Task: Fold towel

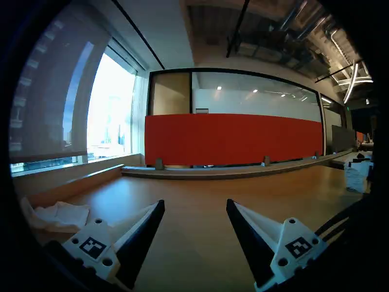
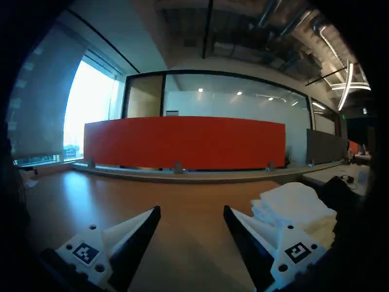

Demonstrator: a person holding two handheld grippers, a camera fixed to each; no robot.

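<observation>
**Wood table point(image 1: 204, 187): both claws apart, empty**

My left claw point(image 1: 195, 201) has its fingers spread, with nothing between them. A crumpled white towel point(image 1: 61, 216) lies at 8 o'clock on the table. My right claw point(image 2: 191, 208) is likewise spread and empty. A folded stack point(image 2: 291, 204) sits at 4 o'clock.

Counts. Left gripper view: crumpled white towel point(image 1: 61, 216) ×1, at 8 o'clock; red partition panel point(image 1: 233, 138) ×1, at 12 o'clock; wooden table point(image 1: 272, 182) ×1. Right gripper view: stack of folded white towels point(image 2: 294, 204) ×1, at 4 o'clock; layers not countable. Fingers: two on left gripper point(image 1: 194, 204), two on right gripper point(image 2: 191, 209).
</observation>
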